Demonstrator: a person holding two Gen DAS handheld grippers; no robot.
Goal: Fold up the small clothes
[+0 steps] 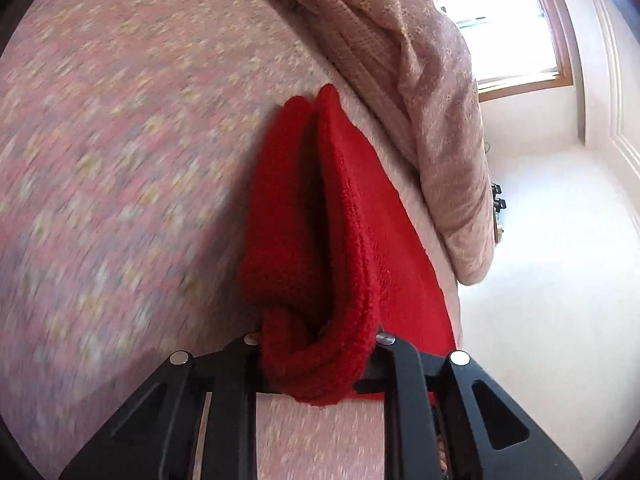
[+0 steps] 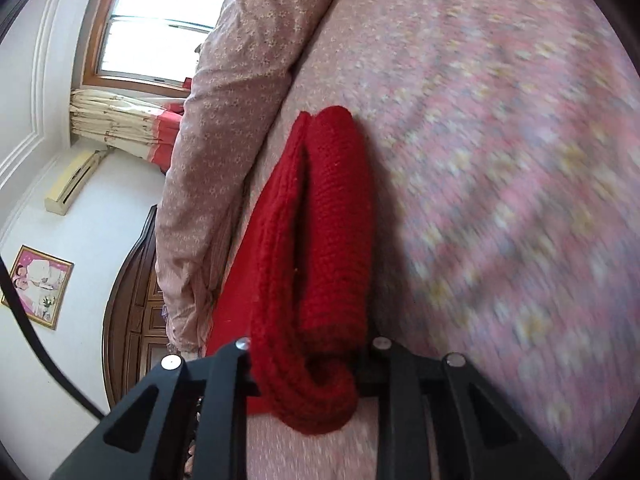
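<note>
A red knitted garment (image 1: 316, 216) hangs doubled over a pink floral bedsheet (image 1: 120, 140). My left gripper (image 1: 316, 376) is shut on a bunched edge of it, the cloth wrapped between the black fingers. In the right wrist view the same red garment (image 2: 320, 220) runs away from my right gripper (image 2: 312, 384), which is shut on its thick ribbed edge. Both held ends are lifted and the cloth is folded along its length. The fingertips are hidden by the fabric.
A rolled pink floral quilt (image 1: 424, 100) lies along the bed's far side, also in the right wrist view (image 2: 224, 120). Beyond it are a window (image 2: 160, 20), a white wall, a dark wooden headboard (image 2: 132, 300) and a framed picture (image 2: 38, 284).
</note>
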